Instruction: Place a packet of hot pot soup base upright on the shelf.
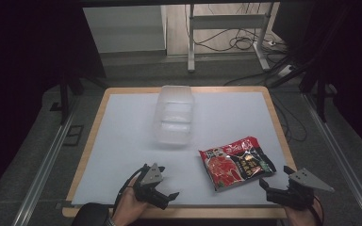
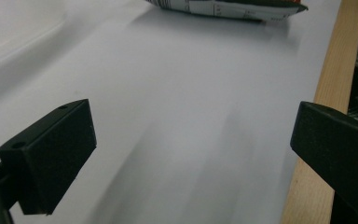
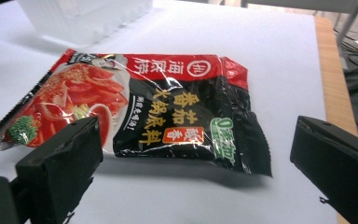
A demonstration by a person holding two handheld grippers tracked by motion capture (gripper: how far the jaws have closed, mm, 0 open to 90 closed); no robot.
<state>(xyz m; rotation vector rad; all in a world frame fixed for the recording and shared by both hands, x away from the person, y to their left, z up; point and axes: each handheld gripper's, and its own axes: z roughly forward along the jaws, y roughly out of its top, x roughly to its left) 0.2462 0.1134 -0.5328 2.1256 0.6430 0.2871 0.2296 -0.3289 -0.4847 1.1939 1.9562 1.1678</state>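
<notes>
— Two tongs, both with jaws wide apart and nothing between them. That's where I stand.

— Where's the packet?

— The red-and-black sauce packet point(image 1: 236, 163) lies flat on the white sheet of the desk point(image 1: 122, 141), toward my right side at the near part. Behind it, nearer the middle of the desk, sits the clear plastic tub point(image 1: 173, 116), apart from the packet and, as far as I can make out, with nothing in it.

— So which step are you on?

— The approach, I'd say. My right tongs point(image 1: 277, 188) sit low at the near edge, just beside the packet's near right corner, aimed at it (in the right gripper view the packet point(image 3: 135, 107) lies just ahead of the jaws). No contact yet.

— And the left?

— My left tongs point(image 1: 162, 194) rest by the near edge too, well left of the packet, pointing across the desk toward it; in the left gripper view the packet's edge point(image 2: 223, 7) sits far off at the top. My left hand point(image 1: 129, 207) holds them low and nearly level.

— Next move?

— Probably slide the right jaws forward over the packet's edge and close. It's thin and crinkly, so I'd need to come in low and pinch the rim, not the flat middle. The tub looks like the likely destination.
</notes>
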